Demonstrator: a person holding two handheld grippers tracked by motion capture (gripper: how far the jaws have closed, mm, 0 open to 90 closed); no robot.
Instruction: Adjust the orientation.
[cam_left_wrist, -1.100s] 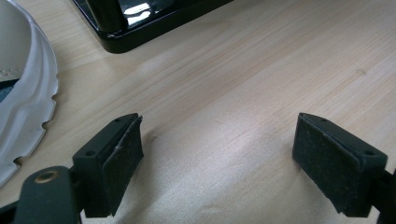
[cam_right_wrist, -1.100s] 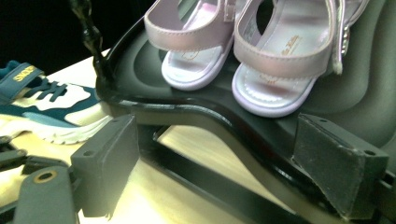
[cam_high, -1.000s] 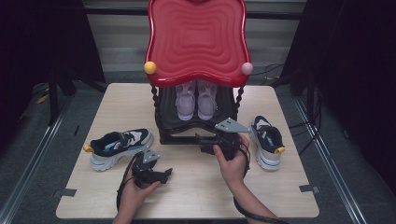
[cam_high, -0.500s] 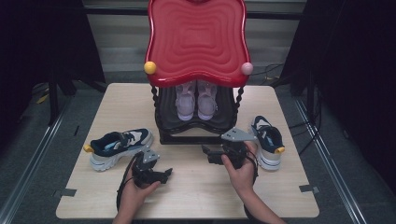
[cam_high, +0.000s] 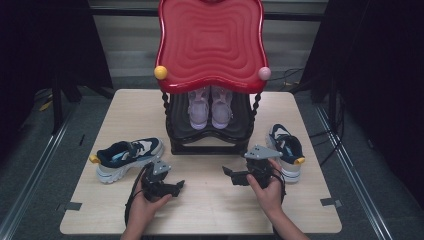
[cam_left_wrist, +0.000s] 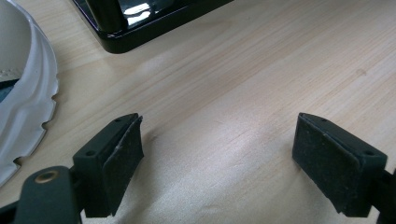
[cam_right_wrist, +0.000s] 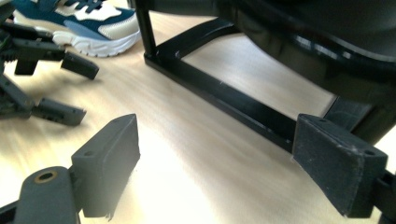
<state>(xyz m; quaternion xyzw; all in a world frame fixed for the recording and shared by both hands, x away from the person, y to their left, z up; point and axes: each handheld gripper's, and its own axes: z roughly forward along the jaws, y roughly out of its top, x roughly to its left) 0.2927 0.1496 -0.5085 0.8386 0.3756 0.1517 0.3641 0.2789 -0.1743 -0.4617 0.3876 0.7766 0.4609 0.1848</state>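
A navy and white sneaker (cam_high: 127, 157) lies on the left of the wooden table (cam_high: 210, 210), and its mate (cam_high: 286, 149) stands on the right by the stand. A pair of pale pink shoes (cam_high: 211, 107) sits on the black lower shelf of a red-topped stand (cam_high: 211, 45). My left gripper (cam_high: 177, 186) rests low on the table, open, with bare wood between its pads (cam_left_wrist: 219, 158) and the sneaker's white sole (cam_left_wrist: 23, 93) to one side. My right gripper (cam_high: 229, 175) hovers open in front of the stand, and its jaws (cam_right_wrist: 215, 158) hold nothing.
The stand's black base frame (cam_right_wrist: 219, 93) runs across close ahead of the right gripper, and one corner (cam_left_wrist: 140, 28) lies ahead of the left gripper. The left gripper (cam_right_wrist: 81, 91) and the left sneaker (cam_right_wrist: 84, 23) show beyond it. Dark curtains surround the table.
My right gripper has drawn back from the stand's front toward the person and a little to the right. The left gripper and the shoes have stayed put.
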